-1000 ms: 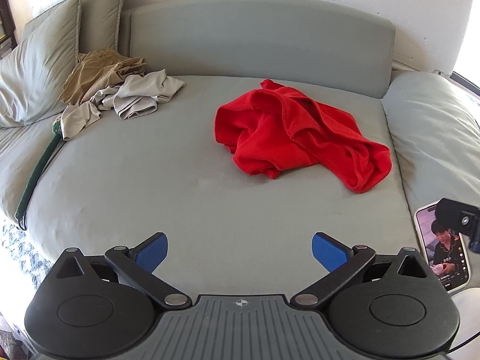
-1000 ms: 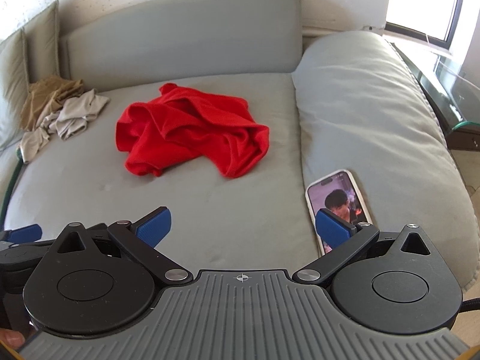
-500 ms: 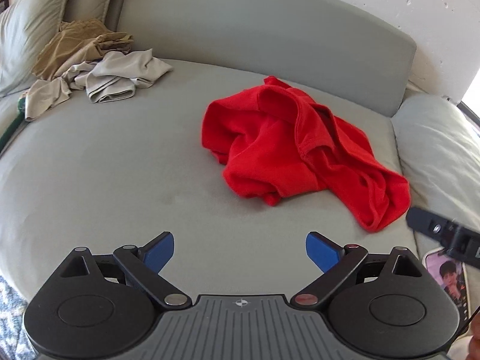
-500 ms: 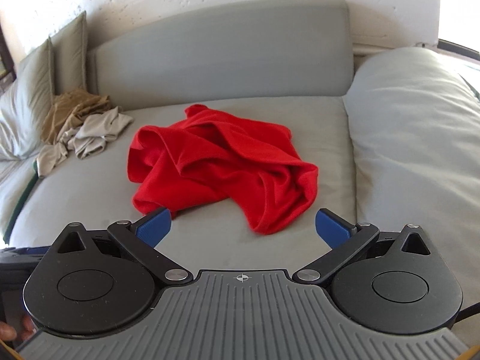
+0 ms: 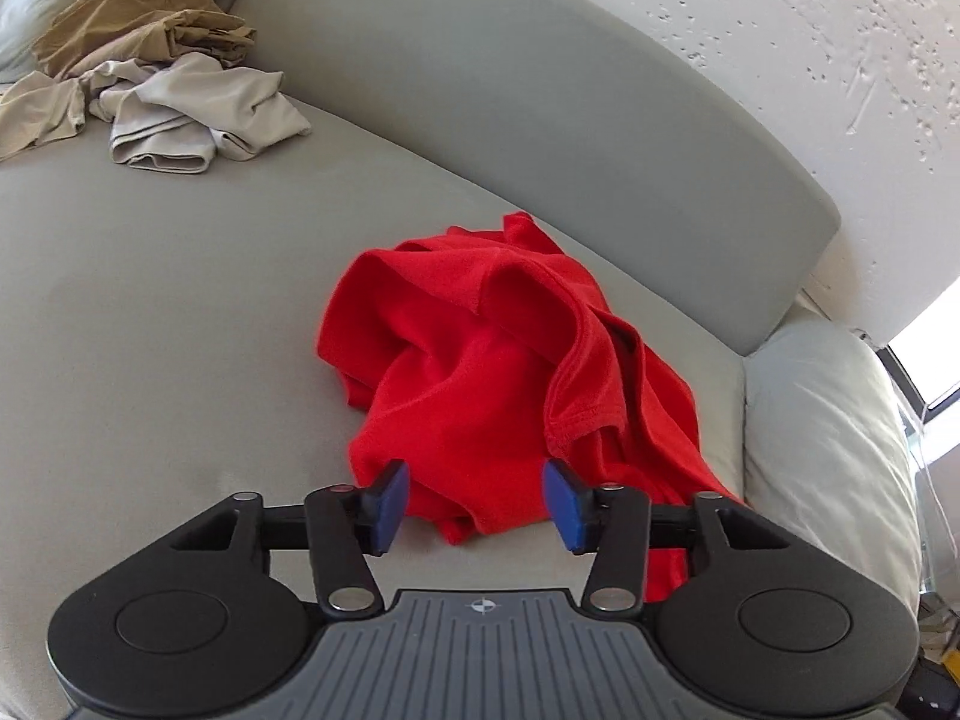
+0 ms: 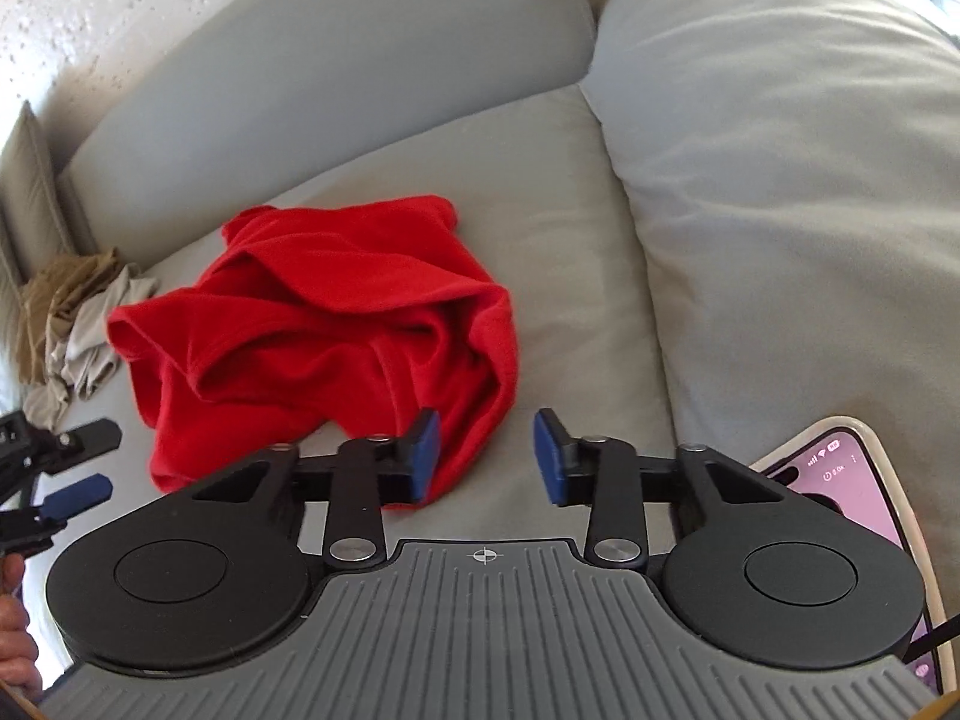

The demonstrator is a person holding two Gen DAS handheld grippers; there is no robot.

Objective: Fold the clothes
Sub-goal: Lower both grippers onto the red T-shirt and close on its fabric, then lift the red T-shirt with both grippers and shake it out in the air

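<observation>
A crumpled red garment (image 5: 480, 372) lies on the grey mattress (image 5: 150, 330). My left gripper (image 5: 477, 504) hovers at its near edge, jaws closing, with a fold of red cloth between the blue pads (image 5: 389, 501) but not pinched. In the right wrist view the red garment (image 6: 312, 336) sits left of centre. My right gripper (image 6: 486, 456) is at its near right corner, jaws closing; the cloth lies against the left pad (image 6: 423, 450) and the right pad is clear of it. The left gripper (image 6: 90, 465) shows at the left edge of that view.
A pile of tan and beige clothes (image 5: 168, 90) lies at the back left. A padded grey headboard (image 5: 540, 120) runs behind. A large grey pillow (image 6: 780, 180) fills the right side. A lit phone (image 6: 840, 480) lies by the right gripper. A hand (image 6: 12, 648) shows bottom left.
Both grippers have moved forward and down onto the red garment, and both sets of jaws have narrowed from wide open. The garment has not moved.
</observation>
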